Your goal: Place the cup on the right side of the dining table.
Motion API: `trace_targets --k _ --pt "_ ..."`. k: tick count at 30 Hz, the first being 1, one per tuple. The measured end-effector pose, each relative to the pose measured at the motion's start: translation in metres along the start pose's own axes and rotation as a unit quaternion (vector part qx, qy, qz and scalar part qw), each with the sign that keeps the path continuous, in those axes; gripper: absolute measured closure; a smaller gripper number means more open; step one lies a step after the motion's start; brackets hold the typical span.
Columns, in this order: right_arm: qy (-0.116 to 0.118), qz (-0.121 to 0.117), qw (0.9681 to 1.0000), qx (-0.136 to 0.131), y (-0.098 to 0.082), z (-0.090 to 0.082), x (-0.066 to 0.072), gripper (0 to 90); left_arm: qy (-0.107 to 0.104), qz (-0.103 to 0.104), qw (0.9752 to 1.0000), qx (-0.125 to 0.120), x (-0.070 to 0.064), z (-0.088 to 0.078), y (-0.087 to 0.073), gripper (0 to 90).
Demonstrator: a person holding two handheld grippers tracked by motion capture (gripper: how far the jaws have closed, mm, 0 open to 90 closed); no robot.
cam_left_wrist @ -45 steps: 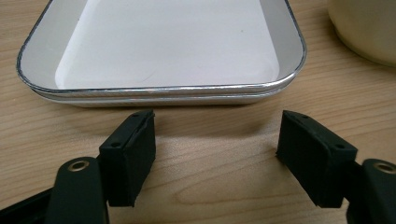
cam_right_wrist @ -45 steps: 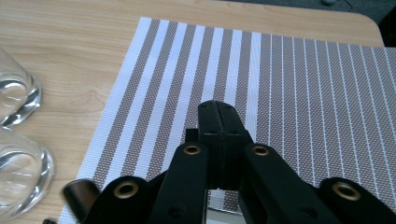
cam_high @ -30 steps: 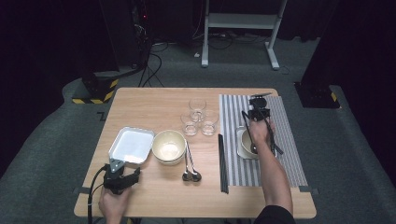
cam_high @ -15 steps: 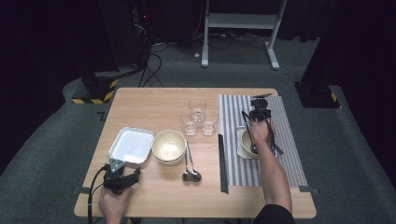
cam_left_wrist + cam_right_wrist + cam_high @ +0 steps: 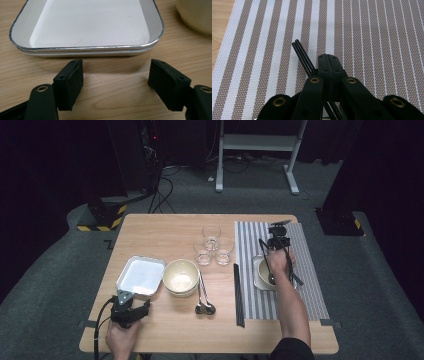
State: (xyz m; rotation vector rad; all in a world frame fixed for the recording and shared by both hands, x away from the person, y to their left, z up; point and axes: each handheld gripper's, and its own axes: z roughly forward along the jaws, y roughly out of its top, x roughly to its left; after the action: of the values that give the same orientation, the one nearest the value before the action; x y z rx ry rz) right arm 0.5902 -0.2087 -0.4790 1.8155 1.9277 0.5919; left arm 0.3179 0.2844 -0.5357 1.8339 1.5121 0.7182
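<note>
My left gripper [image 5: 133, 300] [image 5: 116, 75] rests on the wooden table [image 5: 165, 227] at its front left. It is open, with bare wood between the pads, just short of the near rim of a white metal-edged tray [image 5: 141, 276] [image 5: 90, 47]. Out over the striped placemat [image 5: 305, 270] [image 5: 367, 37] my right gripper [image 5: 276, 233] [image 5: 328, 59] is shut on a pair of thin black chopsticks [image 5: 301, 53]. Their tips stick out to the left of the jaws. The right hand lies above a white bowl [image 5: 261, 272] with a spoon in it.
A cream bowl [image 5: 181, 277] stands right of the tray. Two spoons [image 5: 202, 295] lie beside it. Three glasses [image 5: 213, 246] cluster mid-table. A long black stick [image 5: 238, 295] lies along the placemat's left edge.
</note>
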Motion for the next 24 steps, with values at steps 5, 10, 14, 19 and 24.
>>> trace_targets --k 5,10,14,19,24 --pt "-0.005 0.001 1.0000 0.007 0.0001 0.0015 0.0002 90.0 0.000 0.002 1.0000 0.002 0.0003 -0.0002 0.0001 28.1" --pt "-0.006 0.001 0.9999 0.012 0.0000 0.0023 0.0009 90.0 0.000 0.002 1.0000 0.002 0.0003 -0.0002 0.0001 28.1" --pt "-0.004 -0.003 0.9999 0.016 -0.0003 0.0027 0.0016 90.0 0.000 0.002 1.0000 0.002 0.0003 -0.0002 0.0001 28.1" --pt "0.004 -0.004 0.9998 0.018 -0.0010 0.0027 0.0025 90.0 0.000 0.002 1.0000 0.002 0.0003 -0.0002 0.0001 28.1" --pt "0.009 -0.012 0.9996 0.023 -0.0022 0.0035 0.0046 90.0 0.000 0.001 1.0000 0.002 0.0004 -0.0003 0.0000 28.2"
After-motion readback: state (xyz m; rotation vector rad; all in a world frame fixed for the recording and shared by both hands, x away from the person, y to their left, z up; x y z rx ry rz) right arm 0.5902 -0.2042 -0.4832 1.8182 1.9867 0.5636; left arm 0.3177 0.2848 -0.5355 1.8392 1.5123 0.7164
